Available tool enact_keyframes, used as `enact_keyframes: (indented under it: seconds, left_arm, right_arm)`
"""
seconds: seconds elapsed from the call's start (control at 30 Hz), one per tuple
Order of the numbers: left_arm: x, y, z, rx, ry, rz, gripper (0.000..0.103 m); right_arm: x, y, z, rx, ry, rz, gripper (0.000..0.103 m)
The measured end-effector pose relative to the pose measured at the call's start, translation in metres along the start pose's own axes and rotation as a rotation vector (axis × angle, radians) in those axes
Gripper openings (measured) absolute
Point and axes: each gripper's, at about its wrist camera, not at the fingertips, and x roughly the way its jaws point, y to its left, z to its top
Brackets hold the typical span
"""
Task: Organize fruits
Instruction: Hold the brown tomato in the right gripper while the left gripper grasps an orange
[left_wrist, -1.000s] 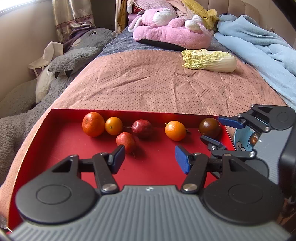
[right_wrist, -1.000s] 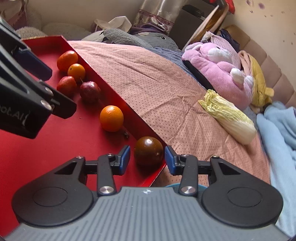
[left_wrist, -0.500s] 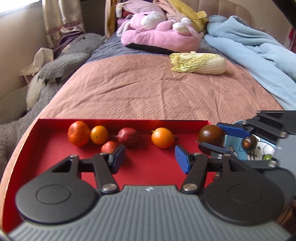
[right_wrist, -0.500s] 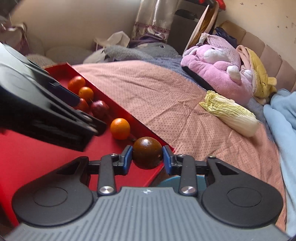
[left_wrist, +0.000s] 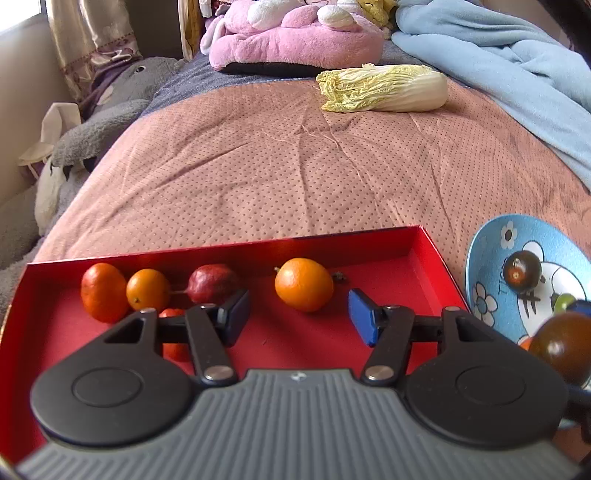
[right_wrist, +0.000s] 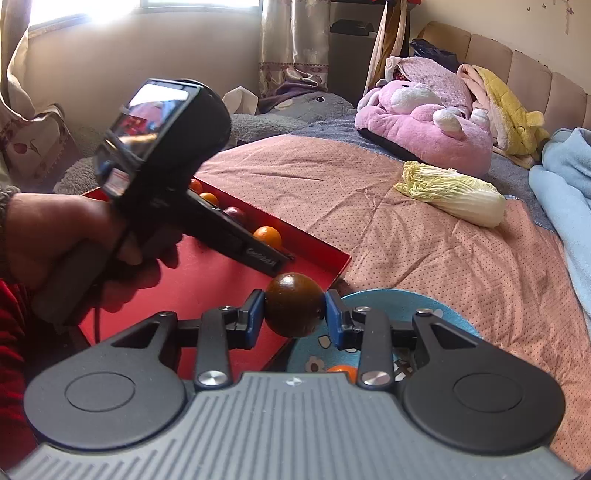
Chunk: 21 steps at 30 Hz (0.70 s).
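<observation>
My right gripper (right_wrist: 295, 319) is shut on a dark brown round fruit (right_wrist: 294, 305) and holds it in the air over the near edge of a blue cartoon plate (right_wrist: 436, 314). The same fruit (left_wrist: 561, 347) shows at the right edge of the left wrist view, above the plate (left_wrist: 484, 266), which holds another dark fruit (left_wrist: 522, 269) and a small green one (left_wrist: 563, 302). My left gripper (left_wrist: 297, 317) is open and empty over the red tray (left_wrist: 369, 243), just short of an orange (left_wrist: 303, 283). Two more oranges (left_wrist: 147, 289) and a red fruit (left_wrist: 210, 282) lie at the tray's far left.
The tray and plate rest on a pink dotted bedspread (left_wrist: 295, 166). A napa cabbage (left_wrist: 384, 88) lies further up the bed, with a pink plush rabbit (left_wrist: 295, 37), a blue blanket (left_wrist: 517, 55) on the right and a grey plush (left_wrist: 107, 118) on the left.
My right gripper closed on the dark brown fruit, lifted it out of the tray's right corner and carried it right, over the blue plate. My left gripper stayed open above the tray.
</observation>
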Motion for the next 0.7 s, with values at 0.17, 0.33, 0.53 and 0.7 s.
enact_keyframes:
  seconds: [0.17,0.33,0.53,0.7]
  left_arm:
    - [0.005,-0.005,0.002,0.015,-0.004,-0.012,0.061]
    - [0.011,-0.009,0.001,0.047,0.002,-0.008,0.038]
    - [0.009,-0.005,0.0,0.04,-0.004,-0.012,0.038]
    - [0.002,0.0,-0.003,0.01,-0.001,0.008,0.038]
  right_arm:
    - [-0.001,0.005,0.0,0.016,0.013,0.022,0.041]
    - [-0.001,0.011,-0.001,0.015,0.022,0.028,0.041]
    - [-0.003,0.014,0.0,0.02,0.026,0.033,0.041]
    - [-0.006,0.016,-0.001,0.039,0.029,0.048,0.041]
